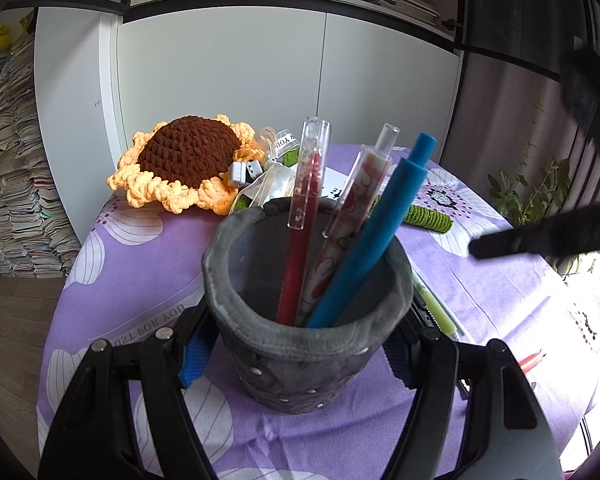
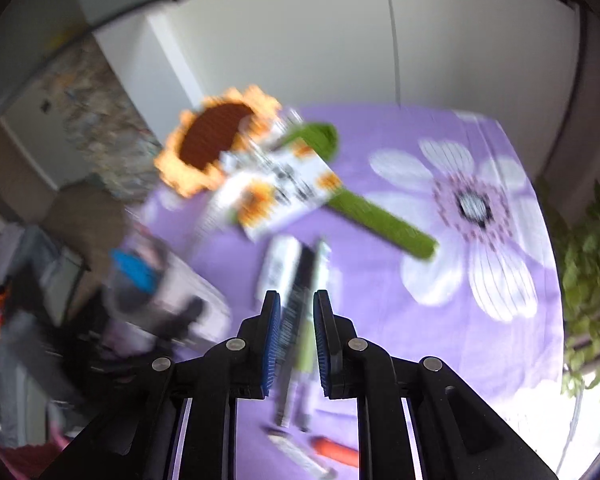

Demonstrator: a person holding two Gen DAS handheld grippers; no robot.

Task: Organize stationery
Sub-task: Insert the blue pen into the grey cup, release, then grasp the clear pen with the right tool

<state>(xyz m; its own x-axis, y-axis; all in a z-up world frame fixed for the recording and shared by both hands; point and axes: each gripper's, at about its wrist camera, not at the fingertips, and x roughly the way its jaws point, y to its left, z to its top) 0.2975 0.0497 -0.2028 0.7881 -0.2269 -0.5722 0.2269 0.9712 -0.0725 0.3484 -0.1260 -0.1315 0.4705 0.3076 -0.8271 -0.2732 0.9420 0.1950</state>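
Grey pen holder [image 1: 308,320] stands near tablecloth [image 1: 140,280] edge.

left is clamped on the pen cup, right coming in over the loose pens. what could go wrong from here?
1. The right gripper has its jaws nearly together above several pens lying side by side; it may pinch two, or none.
2. The right wrist view is blurred, so aim could be off.
3. The cup held by the left gripper looks soft, with three pens leaning to one side; a new pen could knock the blue pen or tip it.
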